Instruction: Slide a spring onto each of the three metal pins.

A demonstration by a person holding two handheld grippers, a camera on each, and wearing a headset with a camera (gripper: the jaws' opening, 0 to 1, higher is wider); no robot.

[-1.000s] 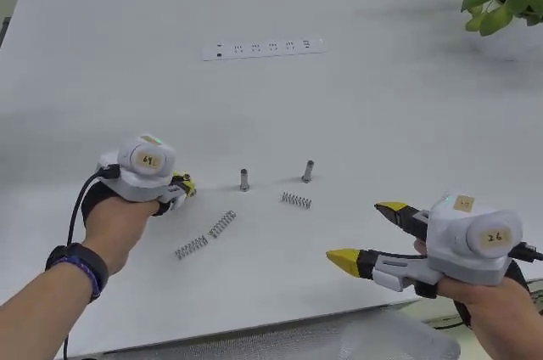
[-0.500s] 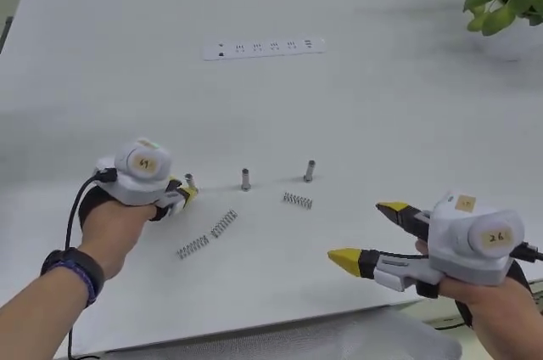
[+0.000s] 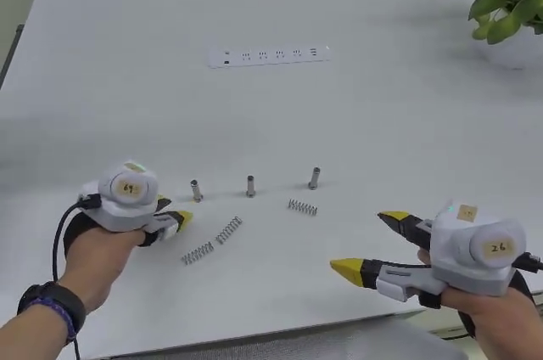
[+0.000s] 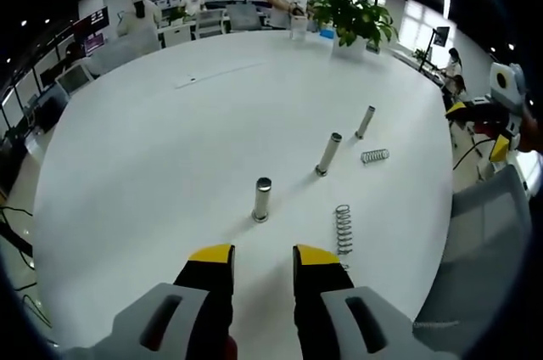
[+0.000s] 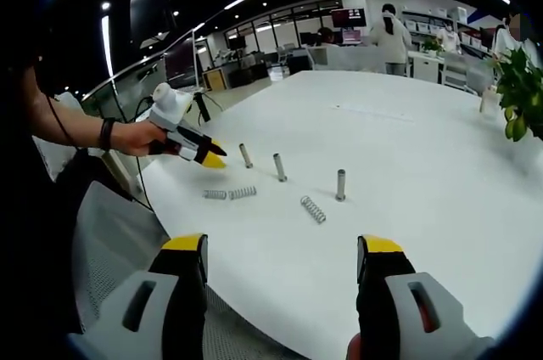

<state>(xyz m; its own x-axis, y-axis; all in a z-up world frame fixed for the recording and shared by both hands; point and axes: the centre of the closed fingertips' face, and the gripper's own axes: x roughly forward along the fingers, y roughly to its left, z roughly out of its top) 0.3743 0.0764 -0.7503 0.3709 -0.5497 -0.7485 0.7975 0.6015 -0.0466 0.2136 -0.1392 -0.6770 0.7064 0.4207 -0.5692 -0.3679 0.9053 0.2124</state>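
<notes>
Springs, three of them, lie loose and flat on the white bench [image 3: 356, 114], none on a pin. In the head view the left spring [image 3: 198, 253] and middle spring [image 3: 229, 229] lie almost end to end on a slant, and the right spring [image 3: 301, 207] lies apart from them, just in front of the right pin [image 3: 315, 177]. The left pin [image 3: 196, 191], the middle pin [image 3: 250, 186] and the right pin stand upright in a row behind the springs. My left gripper [image 3: 174, 217] rests low at the bench with its jaws a narrow gap apart, pinching nothing. In the left gripper view [image 4: 264, 256] the left pin [image 4: 262, 199] stands just ahead, in line with that gap. There the middle spring [image 4: 343, 228] lies just beyond the right-hand jaw tip, not touching it. My right gripper [image 3: 369, 244] hangs near the bench's front edge with its jaws spread wide and bare. In the right gripper view [image 5: 282, 245] the right spring [image 5: 312, 209] lies nearest, ahead between the jaws but well short of them. A power strip [image 3: 269, 55] lies farther back on the bench.
</notes>
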